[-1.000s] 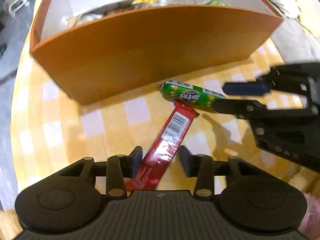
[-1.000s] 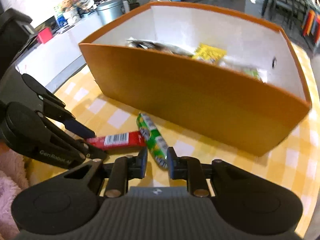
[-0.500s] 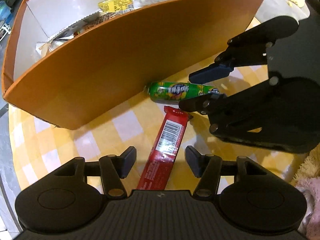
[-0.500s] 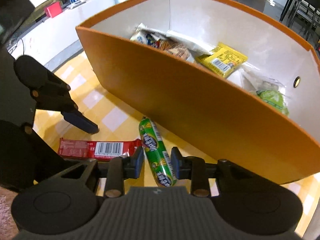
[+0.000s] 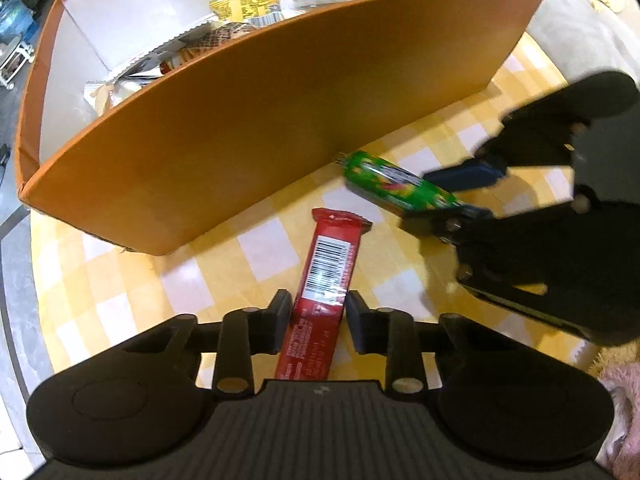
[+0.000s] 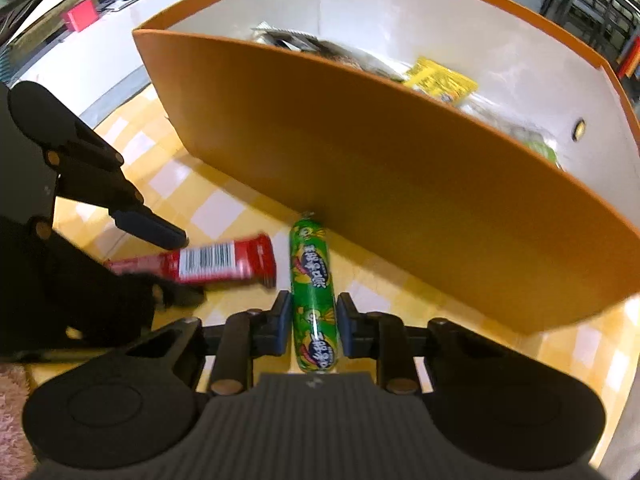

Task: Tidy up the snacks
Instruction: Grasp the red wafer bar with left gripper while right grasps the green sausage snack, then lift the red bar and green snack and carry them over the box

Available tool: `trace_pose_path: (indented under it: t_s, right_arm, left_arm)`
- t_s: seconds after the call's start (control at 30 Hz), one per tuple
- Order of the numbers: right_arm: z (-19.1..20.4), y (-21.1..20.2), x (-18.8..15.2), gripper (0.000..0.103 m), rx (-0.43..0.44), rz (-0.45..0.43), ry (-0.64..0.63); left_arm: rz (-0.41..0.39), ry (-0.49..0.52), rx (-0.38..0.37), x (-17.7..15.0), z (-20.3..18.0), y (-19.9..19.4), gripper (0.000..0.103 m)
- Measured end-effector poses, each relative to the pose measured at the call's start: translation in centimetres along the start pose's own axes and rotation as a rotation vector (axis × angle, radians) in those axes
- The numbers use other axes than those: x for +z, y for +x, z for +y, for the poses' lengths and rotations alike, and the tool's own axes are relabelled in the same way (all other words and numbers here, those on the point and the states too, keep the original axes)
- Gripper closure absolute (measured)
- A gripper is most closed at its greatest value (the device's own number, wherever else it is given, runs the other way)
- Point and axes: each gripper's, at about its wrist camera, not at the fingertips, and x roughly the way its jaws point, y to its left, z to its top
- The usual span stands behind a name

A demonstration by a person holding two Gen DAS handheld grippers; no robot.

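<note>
A red snack bar [image 5: 328, 252] lies on the yellow checked table [image 5: 120, 280], its near half between the fingers of my left gripper [image 5: 318, 304]. The jaws are closing and both pads touch the wrapper's sides. A green sausage stick [image 6: 312, 268] points at the orange box [image 6: 380, 160]. My right gripper [image 6: 313, 306] is closing on it, pads against its sides. In the left wrist view the sausage [image 5: 396, 186] looks blurred and tilted in the right gripper [image 5: 436, 200]. In the right wrist view the left gripper [image 6: 180, 266] straddles the red bar [image 6: 224, 260].
The orange box [image 5: 280, 120] with white inner walls stands just beyond both snacks and holds several packets, among them a yellow one [image 5: 246, 0]. A pink fluffy cloth [image 5: 624, 400] lies at the table's near right. The table edge runs down the left.
The left jaws have narrowed from wide apart onto the red bar. The right jaws have drawn in on the green sausage, whose far end has shifted a little beside the box.
</note>
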Motion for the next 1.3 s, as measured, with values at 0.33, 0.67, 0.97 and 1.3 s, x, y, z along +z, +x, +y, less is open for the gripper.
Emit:
trace_pose_path:
  t_s: [0.33,0.67,0.97,1.3]
  right_arm:
    - [-1.0,-1.5,-2.2,0.084,0.006,0.066,0.183]
    - [-0.8,-6.6,-3.4,0.084,0.011,-0.019,0.281]
    - [-0.9,-15.2,-0.9,0.084,-0.025,-0.233,0.274]
    - [-4.1,-17.6,6.2,0.084,-0.085,-0.34,0.266]
  left_arm:
    - [-0.027,-0.071,-0.006,-1.6,-0.1,-1.6,0.076]
    - [-0.156,-0.218,-0.149,-2.7,0.8,-6.9,0.076]
    - [-0.335,-0.226,-0.224,0.1,0.8,-15.7,0.076]
    - [-0.399,-0.258,-0.143,7.9,3.4,-17.4,0.076]
